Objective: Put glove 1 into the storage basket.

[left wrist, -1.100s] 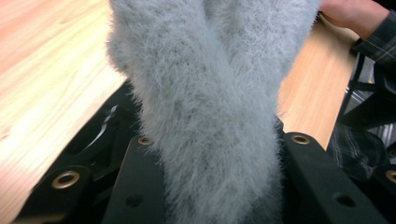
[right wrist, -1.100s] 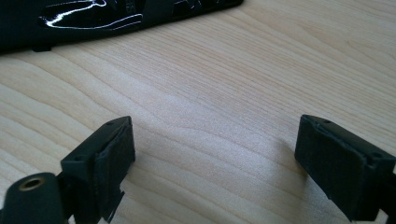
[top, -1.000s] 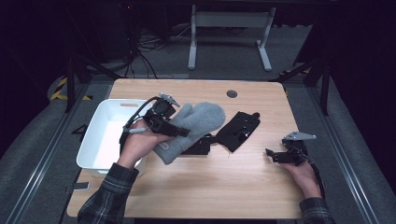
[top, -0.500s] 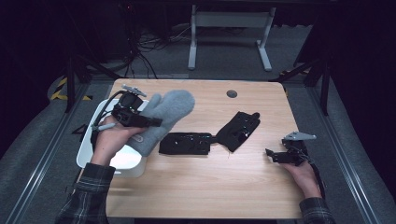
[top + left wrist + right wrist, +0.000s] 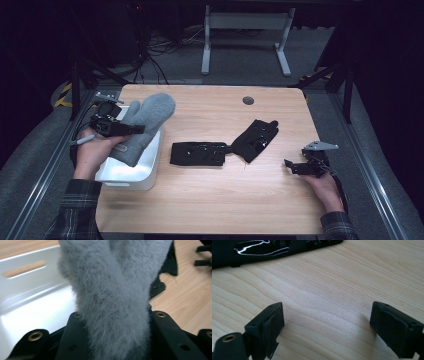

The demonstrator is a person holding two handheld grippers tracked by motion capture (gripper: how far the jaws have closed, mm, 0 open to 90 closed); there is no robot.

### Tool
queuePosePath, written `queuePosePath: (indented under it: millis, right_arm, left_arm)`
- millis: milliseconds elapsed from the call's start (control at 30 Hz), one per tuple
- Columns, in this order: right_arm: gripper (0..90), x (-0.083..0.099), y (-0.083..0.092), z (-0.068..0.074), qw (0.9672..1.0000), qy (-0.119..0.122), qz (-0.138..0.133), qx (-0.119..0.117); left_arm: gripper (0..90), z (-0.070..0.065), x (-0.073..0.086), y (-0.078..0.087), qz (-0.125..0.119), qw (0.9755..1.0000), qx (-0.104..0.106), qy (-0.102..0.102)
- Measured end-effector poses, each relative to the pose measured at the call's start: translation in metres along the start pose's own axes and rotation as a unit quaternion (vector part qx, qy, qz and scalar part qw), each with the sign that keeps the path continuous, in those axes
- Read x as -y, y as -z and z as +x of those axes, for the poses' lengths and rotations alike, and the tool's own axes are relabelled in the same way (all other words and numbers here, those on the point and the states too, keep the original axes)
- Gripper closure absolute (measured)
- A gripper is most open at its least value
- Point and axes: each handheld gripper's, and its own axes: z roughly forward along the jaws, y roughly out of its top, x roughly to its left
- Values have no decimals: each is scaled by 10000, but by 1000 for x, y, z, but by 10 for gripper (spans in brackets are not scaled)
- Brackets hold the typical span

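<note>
Two black gloves (image 5: 224,147) lay flat near the middle of our wooden table (image 5: 210,210), one long and one angled toward the far right, well apart from either gripper. A white bin (image 5: 150,165) sat at the table's left edge. Our left gripper (image 5: 131,129) clamped the fuzzy grey mitten (image 5: 145,125) between its jaws, holding it above the bin's near rim with nothing blocking it. Our right gripper (image 5: 290,165) rested low at the table's right side, jaws spread wide and empty over bare wood.
</note>
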Motion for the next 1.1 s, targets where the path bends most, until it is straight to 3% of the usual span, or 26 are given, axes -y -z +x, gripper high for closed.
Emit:
queuePosePath:
  millis: [167,300,600,667,767,1100]
  right_arm:
    - [126,0,0,0,10000,0,0,0]
    - [126,0,0,0,10000,0,0,0]
    - [126,0,0,0,10000,1,0,1]
    - [126,0,0,0,10000,1,0,1]
    - [126,0,0,0,10000,0,-1,0]
    - [127,0,0,0,10000,0,-2,1]
  left_arm:
    - [660,19,10,-3,73,9994,-175,281]
    - [660,33,19,-15,237,9985,-146,481]
    - [656,57,35,-45,662,9934,-291,889]
    - [653,59,36,-48,719,9928,-319,899]
    - [644,61,37,-59,989,9898,-419,935]
    - [547,63,39,-78,1284,9865,-554,854]
